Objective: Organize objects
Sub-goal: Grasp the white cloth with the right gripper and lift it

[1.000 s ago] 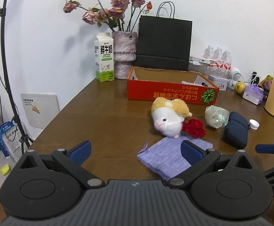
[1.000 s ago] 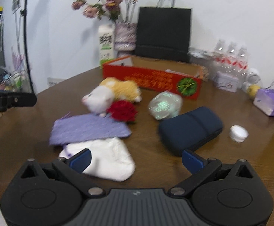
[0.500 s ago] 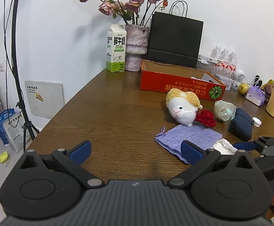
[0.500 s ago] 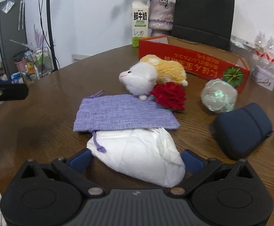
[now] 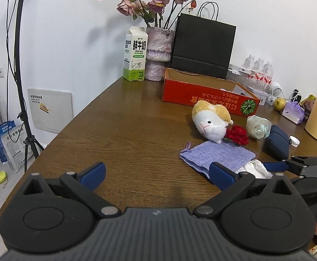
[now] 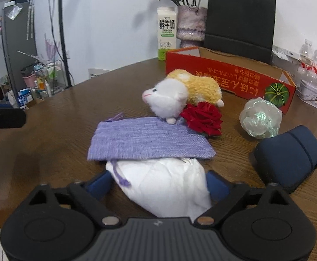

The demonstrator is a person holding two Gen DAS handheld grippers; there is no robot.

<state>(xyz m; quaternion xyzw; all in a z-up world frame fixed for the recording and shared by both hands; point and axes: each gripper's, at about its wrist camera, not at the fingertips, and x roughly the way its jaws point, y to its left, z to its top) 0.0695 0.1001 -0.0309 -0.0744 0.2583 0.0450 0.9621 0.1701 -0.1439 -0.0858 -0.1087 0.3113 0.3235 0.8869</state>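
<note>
Left wrist view: the open red cardboard box [image 5: 204, 96] stands at the far side of the brown wooden table [image 5: 123, 134], and as far as its visible part shows it has taken in nothing yet; every loose item lies outside it, so I judge the sorting barely begun; the white-and-yellow plush hamster [image 5: 210, 122] lies nearest the box, the red fabric rose [image 5: 237, 135] just right of it, the crumpled iridescent wrap ball [image 5: 258, 127] further right, the dark blue zip case [image 5: 277, 144] beyond that, and the flat lilac knitted pouch [image 5: 218, 154] nearer the camera; the left gripper [image 5: 157, 173] hangs released and wide above bare wood on the near left, grasping nothing and touching nothing; the right gripper [image 5: 286, 165] enters from the right edge beside a white cloth bundle [image 5: 255, 168].

Right wrist view: the white cloth bundle [image 6: 162, 184] lies nearest of all, its far end tucked under the lilac knitted pouch [image 6: 147, 140]; the right gripper [image 6: 158, 186] is spread wide with one blue finger on either side of the bundle, close against it but not visibly clenched, so the bundle sits between the jaws without being lifted; whether the pads press the cloth I cannot tell; the hamster's [image 6: 180, 94] paw rests on the pouch's far edge, the rose [image 6: 203, 118] touching it; all of these remain to be placed.
</note>
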